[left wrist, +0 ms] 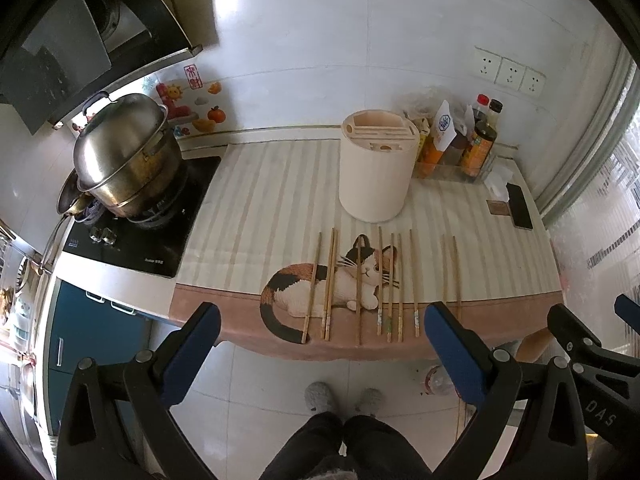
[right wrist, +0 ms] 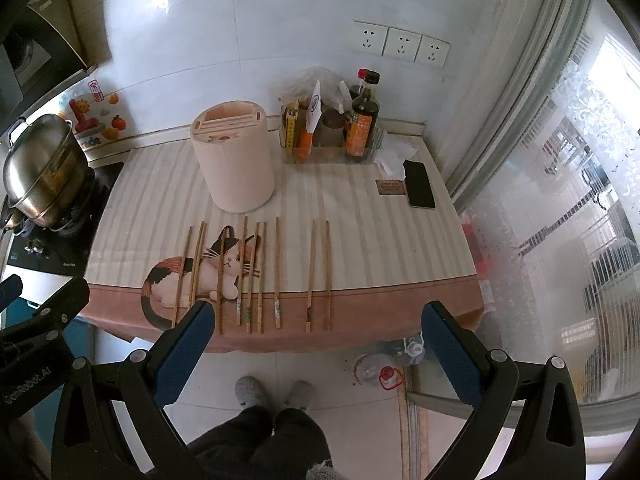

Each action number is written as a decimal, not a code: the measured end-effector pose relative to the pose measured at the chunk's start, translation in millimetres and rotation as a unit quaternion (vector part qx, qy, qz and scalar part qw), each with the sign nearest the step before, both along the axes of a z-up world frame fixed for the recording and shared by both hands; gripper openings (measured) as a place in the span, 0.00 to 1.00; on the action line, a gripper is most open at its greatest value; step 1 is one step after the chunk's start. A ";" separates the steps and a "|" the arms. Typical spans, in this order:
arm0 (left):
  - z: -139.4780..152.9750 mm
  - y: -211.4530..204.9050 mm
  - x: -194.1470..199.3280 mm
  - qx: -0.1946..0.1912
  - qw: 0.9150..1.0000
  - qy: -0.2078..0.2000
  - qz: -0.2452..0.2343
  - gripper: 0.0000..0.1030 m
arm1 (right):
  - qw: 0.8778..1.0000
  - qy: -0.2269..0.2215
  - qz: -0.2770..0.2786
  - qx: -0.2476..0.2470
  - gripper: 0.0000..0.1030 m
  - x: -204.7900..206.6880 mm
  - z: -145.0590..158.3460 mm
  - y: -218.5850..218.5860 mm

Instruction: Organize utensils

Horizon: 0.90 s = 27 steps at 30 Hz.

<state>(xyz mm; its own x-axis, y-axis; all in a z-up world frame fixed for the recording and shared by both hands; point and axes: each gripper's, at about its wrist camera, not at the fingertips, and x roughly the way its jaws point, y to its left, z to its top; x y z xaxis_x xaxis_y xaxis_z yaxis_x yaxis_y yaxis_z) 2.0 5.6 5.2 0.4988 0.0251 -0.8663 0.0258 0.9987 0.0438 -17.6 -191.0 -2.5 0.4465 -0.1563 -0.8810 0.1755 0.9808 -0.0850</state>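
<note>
Nothing is picked up yet: both the left gripper (left wrist: 322,324) and right gripper (right wrist: 316,320) hang spread and empty before the desk (right wrist: 400,248), so next comes grasping chopsticks (right wrist: 276,272) for the holder (right wrist: 236,168).

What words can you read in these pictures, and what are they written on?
"DAS": white letters on the right gripper, seen from the left camera.
"GenRobot.AI": on the left gripper, seen from the right camera, a bit blurry.
Red seal sticker on the wall: Chinese signs, too blurred to read.
Stove brand: too small.
Sauce bottle label: too blurred.
Brown card: too small.
</note>
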 end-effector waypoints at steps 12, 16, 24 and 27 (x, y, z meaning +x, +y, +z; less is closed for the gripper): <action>3.8 8.2 -2.0 0.001 1.000 -0.006 0.001 1.00 | 1.000 -0.003 0.002 -0.003 1.00 2.2 3.8 2.7; 4.7 8.5 -1.8 0.002 1.000 -0.007 0.001 1.00 | 1.000 -0.004 0.003 -0.005 1.00 3.1 7.3 4.7; 4.8 7.3 -1.9 0.002 1.000 -0.007 0.002 1.00 | 1.000 -0.005 0.003 -0.005 1.00 2.9 6.8 5.7; 5.4 9.6 -1.7 0.002 1.000 -0.006 0.000 1.00 | 1.000 -0.006 0.003 -0.005 1.00 3.3 7.4 5.8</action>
<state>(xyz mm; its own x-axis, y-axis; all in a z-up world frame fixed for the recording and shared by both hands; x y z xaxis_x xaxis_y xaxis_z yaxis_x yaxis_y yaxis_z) 0.3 15.1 10.6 0.5096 0.0294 -0.8599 0.0244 0.9985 0.0485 -14.2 -185.2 4.9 0.4577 -0.1620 -0.8742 0.1702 0.9810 -0.0927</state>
